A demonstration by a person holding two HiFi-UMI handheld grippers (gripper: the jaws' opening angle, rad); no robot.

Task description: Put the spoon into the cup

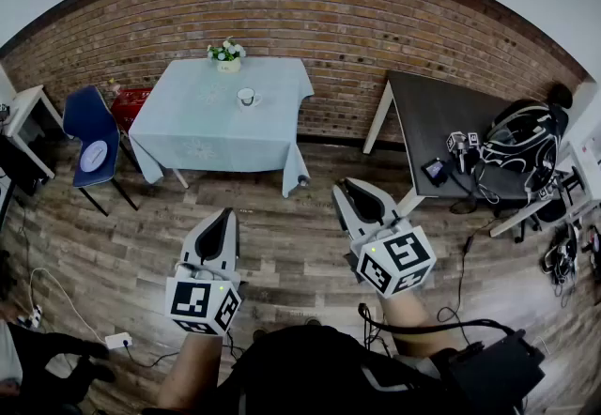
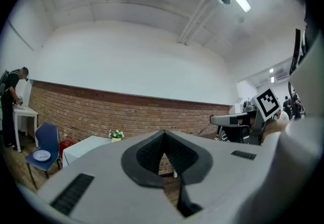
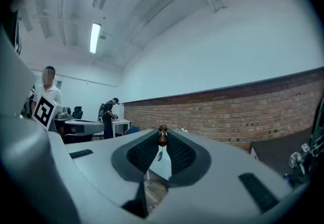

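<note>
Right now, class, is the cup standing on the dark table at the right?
No, the cup stands on the table covered with the pale blue cloth.

Brick wall (image 1: 376, 19) behind draped table (image 1: 207, 127), blue chair (image 1: 86, 122), wooden floor (image 1: 282, 230).

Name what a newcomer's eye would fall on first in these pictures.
The right gripper pinches a small spoon with a brown knobbed end between its jaw tips. Across the floor, a table draped in pale blue cloth stands by the brick wall, bearing a white cup and potted flowers.
</note>
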